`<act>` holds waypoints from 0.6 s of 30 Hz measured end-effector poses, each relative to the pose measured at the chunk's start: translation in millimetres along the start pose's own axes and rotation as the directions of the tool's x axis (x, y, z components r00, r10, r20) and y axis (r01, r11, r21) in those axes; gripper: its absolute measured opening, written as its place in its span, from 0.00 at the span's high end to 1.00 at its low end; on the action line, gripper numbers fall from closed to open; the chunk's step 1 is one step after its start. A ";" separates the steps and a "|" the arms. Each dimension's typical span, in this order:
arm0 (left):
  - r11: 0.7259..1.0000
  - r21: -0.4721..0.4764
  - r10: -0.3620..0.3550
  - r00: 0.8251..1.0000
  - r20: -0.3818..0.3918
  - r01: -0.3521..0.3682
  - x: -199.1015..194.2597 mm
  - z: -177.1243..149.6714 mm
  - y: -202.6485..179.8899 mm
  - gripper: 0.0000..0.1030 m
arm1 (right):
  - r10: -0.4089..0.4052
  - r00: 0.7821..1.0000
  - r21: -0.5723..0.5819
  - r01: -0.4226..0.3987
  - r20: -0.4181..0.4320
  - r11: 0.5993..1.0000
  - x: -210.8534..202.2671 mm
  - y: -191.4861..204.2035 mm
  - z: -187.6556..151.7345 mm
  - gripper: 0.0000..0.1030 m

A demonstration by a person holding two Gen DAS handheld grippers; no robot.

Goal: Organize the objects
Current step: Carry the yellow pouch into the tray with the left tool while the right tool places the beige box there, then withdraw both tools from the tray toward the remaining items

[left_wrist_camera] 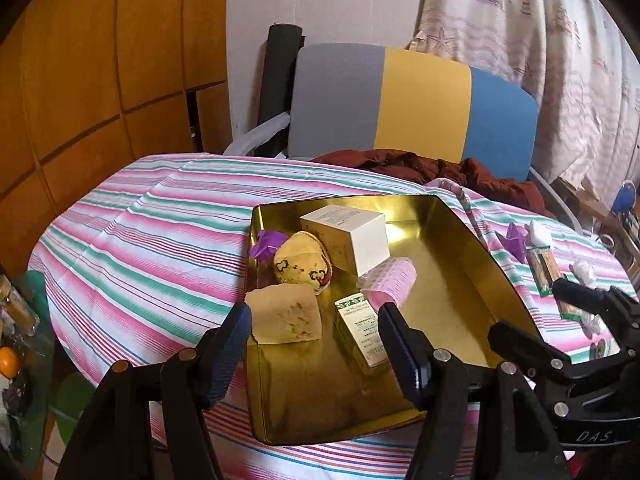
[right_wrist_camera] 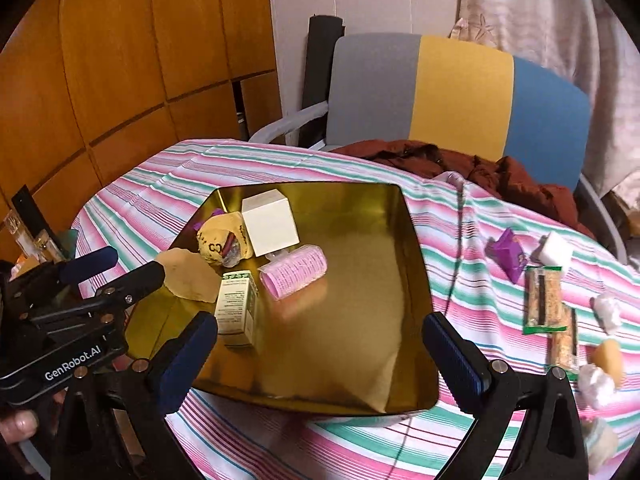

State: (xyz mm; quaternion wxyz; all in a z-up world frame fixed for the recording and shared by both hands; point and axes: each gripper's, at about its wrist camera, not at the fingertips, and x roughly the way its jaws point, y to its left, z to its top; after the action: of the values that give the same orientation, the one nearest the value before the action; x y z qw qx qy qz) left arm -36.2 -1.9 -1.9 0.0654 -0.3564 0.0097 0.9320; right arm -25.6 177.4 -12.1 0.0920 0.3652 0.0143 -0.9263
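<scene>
Gold metal tray [right_wrist_camera: 416,288] on striped cloth [right_wrist_camera: 160,184] holds small boxes; left gripper [left_wrist_camera: 314,344] and right gripper [right_wrist_camera: 320,354] hover over its near edge, fingers apart, empty.

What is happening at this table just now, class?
A person holds a gripper in each hand over a gold tin on a striped cloth. Both the left gripper and the right gripper are open and empty. In the tin lie a white box, a pink roll, a green carton and a yellow pouch. Snack bars and a purple packet are on the cloth to the right.
</scene>
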 end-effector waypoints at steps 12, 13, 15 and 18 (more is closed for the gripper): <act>0.997 0.073 -0.015 1.000 -0.003 0.015 -6.4 -4.3 -18.4 0.36 | -0.043 0.999 0.010 0.042 0.031 0.999 -16.4 -9.9 -8.8 0.00; 0.997 0.081 -0.017 1.000 -0.003 0.017 -6.8 -5.0 -20.3 0.36 | -0.049 0.998 0.012 0.048 0.031 0.999 -17.3 -11.8 -9.4 0.00; 0.996 0.092 -0.018 1.000 -0.004 0.018 -7.2 -6.0 -23.5 0.36 | -0.054 0.998 0.019 0.053 0.032 0.998 -18.5 -15.1 -10.9 0.00; 0.993 0.113 -0.022 1.000 -0.005 0.023 -8.3 -7.8 -29.0 0.36 | -0.068 0.997 0.034 0.067 0.030 0.997 -19.6 -22.0 -12.9 0.00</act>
State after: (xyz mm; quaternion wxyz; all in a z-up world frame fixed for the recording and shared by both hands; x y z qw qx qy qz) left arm -21.2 25.4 -1.4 0.0959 -0.3537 0.0586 0.9286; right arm -6.8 203.5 -9.1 0.0547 0.3514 0.0097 -0.9346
